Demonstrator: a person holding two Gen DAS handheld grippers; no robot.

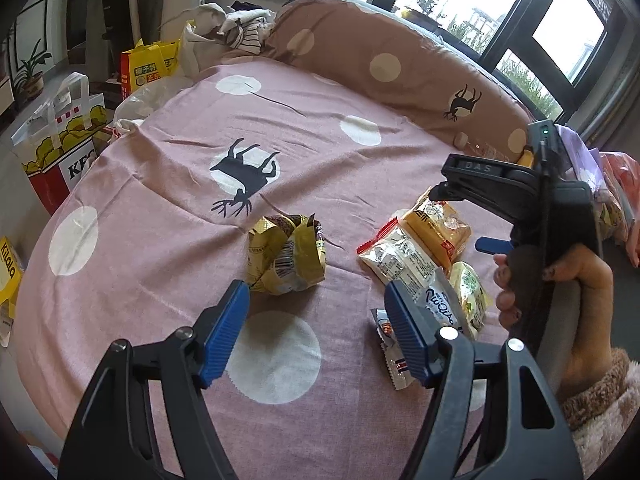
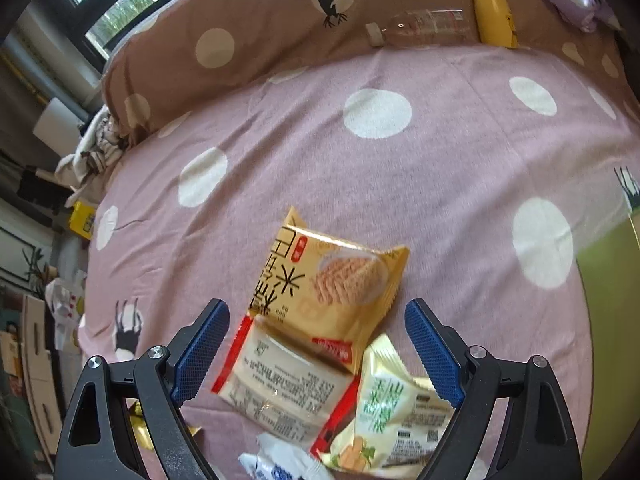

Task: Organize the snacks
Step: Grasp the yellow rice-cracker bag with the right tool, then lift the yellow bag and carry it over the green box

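Several snack packets lie on a pink dotted bedsheet [image 1: 160,184]. A crumpled gold packet [image 1: 286,260] lies just ahead of my open, empty left gripper [image 1: 316,304]. To its right is a pile: an orange-yellow packet [image 1: 438,228], a red-edged clear packet [image 1: 394,258], a pale green packet [image 1: 470,290], a white-blue packet [image 1: 442,306] and a small wrapper [image 1: 390,354]. My right gripper [image 2: 318,352] is open and empty, hovering over the orange-yellow packet [image 2: 332,280], red-edged packet [image 2: 280,388] and green packet [image 2: 384,404]. The right gripper's body [image 1: 532,196] shows in the left wrist view.
A brown dotted pillow [image 1: 384,60] lines the far side, with a clear plastic bottle [image 2: 420,26] and a yellow bottle [image 2: 492,10] against it. A KFC bag [image 1: 60,148], a yellow box [image 1: 146,68] and plastic bags stand beyond the bed's left edge. Clothes [image 1: 240,28] lie at the back.
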